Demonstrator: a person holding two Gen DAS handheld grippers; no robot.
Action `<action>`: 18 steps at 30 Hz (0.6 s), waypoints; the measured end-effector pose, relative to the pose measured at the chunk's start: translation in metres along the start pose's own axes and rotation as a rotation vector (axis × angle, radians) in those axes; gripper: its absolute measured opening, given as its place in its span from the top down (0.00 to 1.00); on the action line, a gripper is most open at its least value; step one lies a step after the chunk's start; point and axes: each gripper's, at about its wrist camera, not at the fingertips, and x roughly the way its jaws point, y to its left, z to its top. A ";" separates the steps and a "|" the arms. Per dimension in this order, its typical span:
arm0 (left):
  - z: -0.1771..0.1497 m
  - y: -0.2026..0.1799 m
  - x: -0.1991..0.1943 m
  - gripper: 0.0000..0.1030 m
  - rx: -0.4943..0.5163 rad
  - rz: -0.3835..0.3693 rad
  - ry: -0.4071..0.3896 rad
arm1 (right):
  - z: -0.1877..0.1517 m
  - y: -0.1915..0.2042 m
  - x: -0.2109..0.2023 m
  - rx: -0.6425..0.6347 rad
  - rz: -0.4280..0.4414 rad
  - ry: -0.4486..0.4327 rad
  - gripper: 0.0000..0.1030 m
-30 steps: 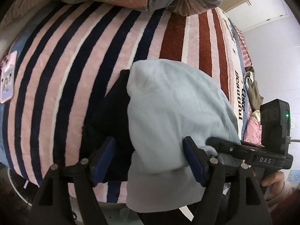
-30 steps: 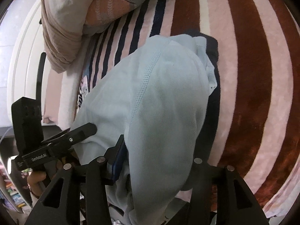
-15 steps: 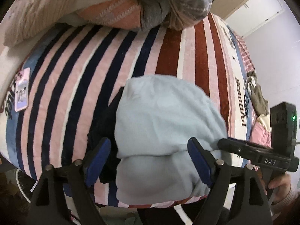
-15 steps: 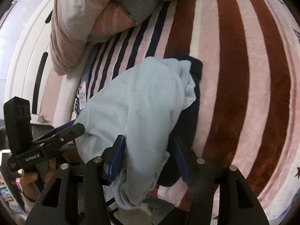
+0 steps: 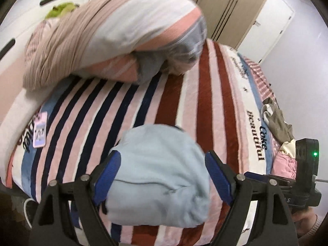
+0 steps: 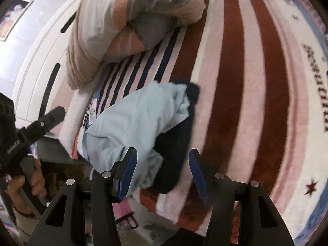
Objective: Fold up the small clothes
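A light blue garment (image 5: 157,176) lies folded in a bundle near the front edge of the striped blanket (image 5: 184,102). Under it lies a dark navy garment (image 6: 176,143), which sticks out on the right in the right wrist view, where the blue garment (image 6: 135,121) partly covers it. My left gripper (image 5: 163,176) hovers above the bundle with its blue pads wide apart and touching nothing. My right gripper (image 6: 162,172) is also open above the bundle's near end, pads clear of the cloth.
A big rolled quilt (image 5: 114,32) fills the back of the bed. A small card (image 5: 40,129) lies on the blanket at the left. An olive garment (image 5: 276,121) and pink cloth (image 5: 285,162) lie at the right. The bed's edge drops off just below the bundle.
Both grippers have risen and drawn back from the bundle, which now looks smaller and lies free. The right gripper's pads no longer have the blue cloth bunched between them.
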 end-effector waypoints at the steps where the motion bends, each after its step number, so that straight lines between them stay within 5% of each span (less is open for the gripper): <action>1: -0.003 -0.009 -0.005 0.21 0.007 0.006 -0.019 | -0.003 -0.004 -0.010 -0.015 -0.010 -0.018 0.53; 11: -0.061 -0.125 -0.054 0.08 0.063 0.076 -0.308 | -0.056 -0.036 -0.120 -0.253 -0.171 -0.285 0.51; 18: -0.108 -0.163 -0.043 0.01 0.104 0.088 -0.496 | -0.103 -0.070 -0.148 -0.347 -0.271 -0.528 0.33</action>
